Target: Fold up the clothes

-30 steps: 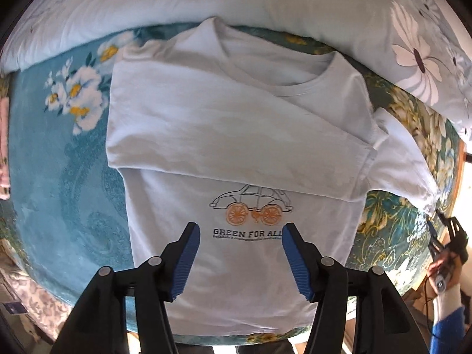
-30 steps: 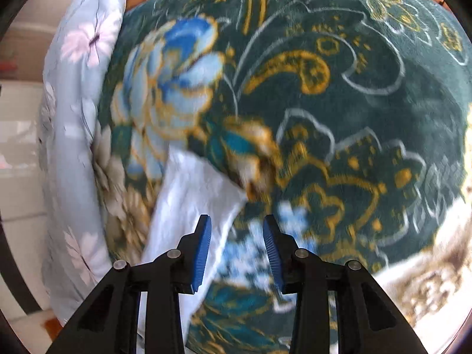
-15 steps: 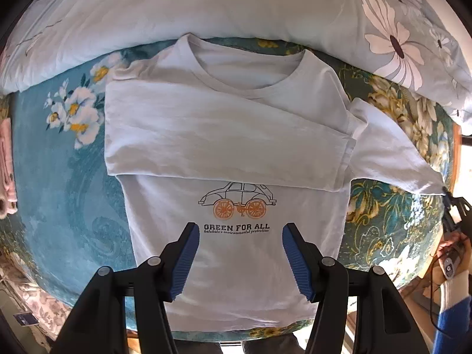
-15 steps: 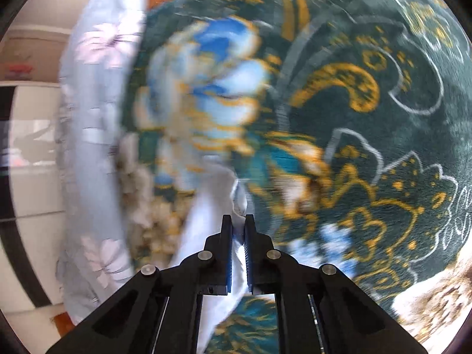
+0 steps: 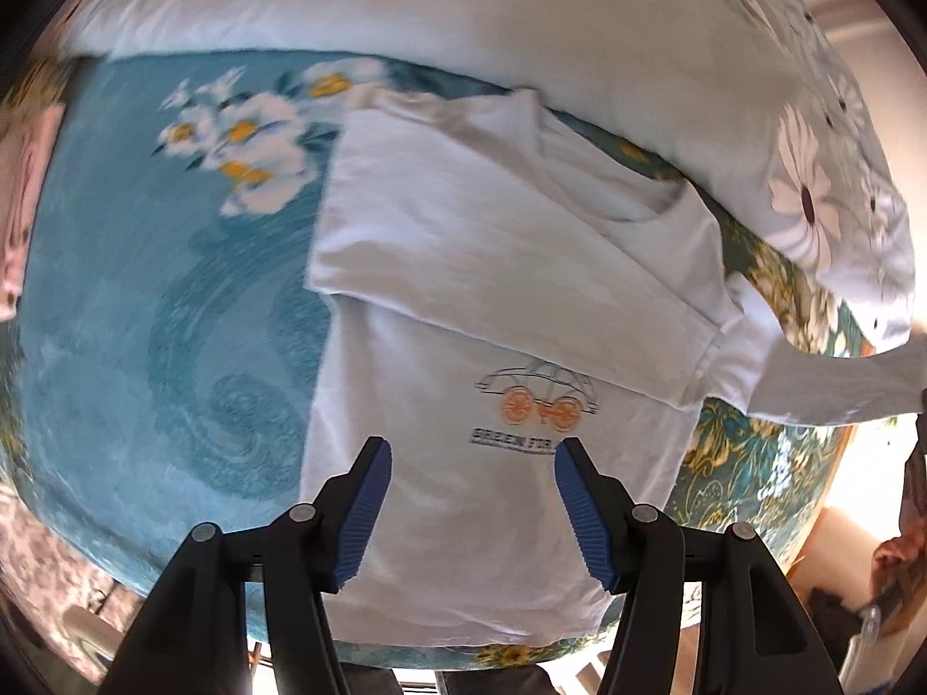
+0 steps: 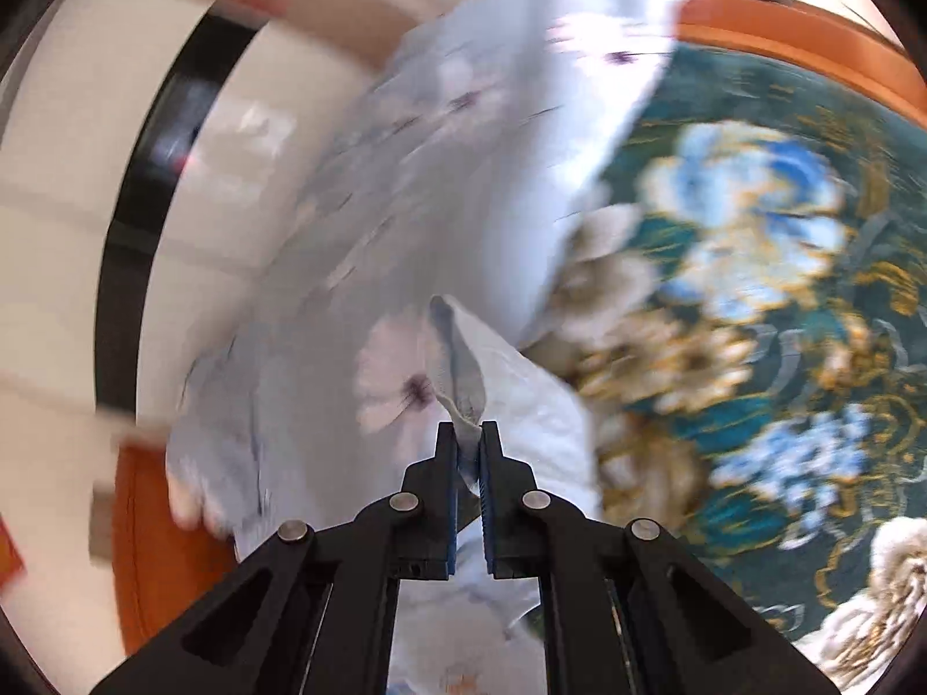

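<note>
The white T-shirt (image 5: 463, 313) lies flat on the bed (image 5: 145, 347), collar toward 12 o'clock, one sleeve already laid across the chest. The other sleeve (image 5: 834, 388) is stretched off toward 3 o'clock, its long axis running 9-to-3, so a fold inward would travel toward 9 o'clock. The right hand-held gripper (image 6: 468, 452) is clamped on that sleeve's cuff (image 6: 463, 382) and is plainly the nearer one, while the left hand-held gripper (image 5: 472, 498) hangs with jaws wide apart over the hem at 6 o'clock.

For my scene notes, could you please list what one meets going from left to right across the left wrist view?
Pink cloth at the edge → white flowers on the teal blanket → white T-shirt → its lifted sleeve, stretched to the right.
</note>
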Available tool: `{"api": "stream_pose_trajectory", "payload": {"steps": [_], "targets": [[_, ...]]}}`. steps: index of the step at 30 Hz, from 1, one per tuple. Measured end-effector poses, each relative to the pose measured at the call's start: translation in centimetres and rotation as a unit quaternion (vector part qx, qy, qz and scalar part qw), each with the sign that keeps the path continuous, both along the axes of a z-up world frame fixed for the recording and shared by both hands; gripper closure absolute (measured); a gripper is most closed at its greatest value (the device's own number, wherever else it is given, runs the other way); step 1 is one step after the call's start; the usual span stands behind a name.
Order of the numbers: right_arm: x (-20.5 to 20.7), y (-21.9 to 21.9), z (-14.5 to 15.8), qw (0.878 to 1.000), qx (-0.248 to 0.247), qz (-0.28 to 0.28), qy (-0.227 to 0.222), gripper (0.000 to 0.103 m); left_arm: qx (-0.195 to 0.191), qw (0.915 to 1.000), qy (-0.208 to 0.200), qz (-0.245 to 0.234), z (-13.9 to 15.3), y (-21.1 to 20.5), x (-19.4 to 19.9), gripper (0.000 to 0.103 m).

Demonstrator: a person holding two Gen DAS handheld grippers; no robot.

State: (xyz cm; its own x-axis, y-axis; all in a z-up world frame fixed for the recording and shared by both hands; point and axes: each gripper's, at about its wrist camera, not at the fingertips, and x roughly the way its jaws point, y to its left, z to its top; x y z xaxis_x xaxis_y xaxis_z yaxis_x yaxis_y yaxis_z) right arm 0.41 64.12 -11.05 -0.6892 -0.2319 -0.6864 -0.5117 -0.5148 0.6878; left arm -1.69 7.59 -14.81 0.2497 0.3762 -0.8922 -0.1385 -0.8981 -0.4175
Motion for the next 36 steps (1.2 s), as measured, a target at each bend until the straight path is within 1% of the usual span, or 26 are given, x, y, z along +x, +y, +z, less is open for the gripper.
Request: {"api": "stream_pose_trajectory", "payload": {"steps": [1, 3, 7, 9, 10, 12, 14, 16, 19, 22, 25, 28, 29, 31, 32, 34, 36], "targets": [[-1.0, -2.0, 0.5, 1.0, -0.001, 0.024, 0.004, 0.096, 0.002, 0.9999, -0.004, 0.013, -0.4, -1.0, -0.1, 0.04], [-2.9, -6.1, 0.6, 0.997, -0.013, 0.072, 0.009, 0.096, 0.005, 0.9992, -0.012, 0.038, -1.1, -2.7, -0.3, 0.04], [-7.3, -16.3, -0.9, 0.984, -0.053, 0.169, 0.004, 0.097, 0.012, 0.9955, -0.029, 0.09, -2.7, -6.3, -0.6, 0.04], [-8.9, -20.7, -2.1, 0.977, -0.07, 0.2, -0.009, 0.096, 0.014, 0.9927, -0.029, 0.116, -3.2, -7.9, -0.7, 0.04], [-9.7, -23.0, -2.9, 0.973, -0.076, 0.217, -0.017, 0.096, 0.013, 0.9922, -0.028, 0.121, -3.4, -8.7, -0.7, 0.04], [-11.3, -27.6, -4.3, 0.963, -0.08, 0.253, -0.037, 0.096, 0.012, 0.9913, -0.024, 0.129, -3.9, -9.9, -0.4, 0.04], [-12.6, -31.9, -5.8, 0.952, -0.08, 0.289, -0.058, 0.096, 0.009, 0.9888, -0.029, 0.146, -4.8, -11.2, -0.2, 0.04], [-13.7, -36.5, -7.6, 0.937, -0.073, 0.331, -0.084, 0.096, 0.008, 0.985, -0.041, 0.167, -5.9, -12.7, 0.2, 0.04], [-14.6, -41.9, -10.0, 0.914, -0.048, 0.385, -0.117, 0.096, 0.006, 0.9787, -0.06, 0.196, -7.4, -14.6, 0.9, 0.04], [-15.0, -45.9, -12.3, 0.895, -0.026, 0.422, -0.145, 0.096, 0.005, 0.9741, -0.071, 0.215, -8.6, -16.0, 1.6, 0.04], [-15.2, -48.9, -14.4, 0.876, -0.004, 0.452, -0.168, 0.096, 0.005, 0.9712, -0.079, 0.225, -9.2, -16.8, 2.1, 0.04], [-15.1, -51.3, -15.4, 0.857, 0.025, 0.482, -0.183, 0.096, 0.006, 0.9696, -0.084, 0.23, -9.5, -17.1, 2.6, 0.04], [-15.1, -51.6, -15.7, 0.852, 0.035, 0.487, -0.188, 0.096, 0.007, 0.9692, -0.085, 0.231, -9.6, -17.2, 2.8, 0.04], [-15.2, -51.9, -16.4, 0.847, 0.052, 0.489, -0.203, 0.096, 0.008, 0.9684, -0.087, 0.233, -9.7, -17.4, 3.1, 0.04], [-15.1, -52.0, -16.8, 0.846, 0.052, 0.487, -0.208, 0.093, 0.008, 0.9681, -0.088, 0.234, -9.8, -17.5, 3.3, 0.04], [-15.0, -52.2, -17.3, 0.845, 0.053, 0.486, -0.216, 0.093, 0.01, 0.9678, -0.089, 0.235, -9.8, -17.7, 3.6, 0.04], [-15.0, -52.3, -17.4, 0.841, 0.056, 0.49, -0.222, 0.091, 0.012, 0.9676, -0.089, 0.236, -9.7, -17.8, 3.9, 0.04]]}}
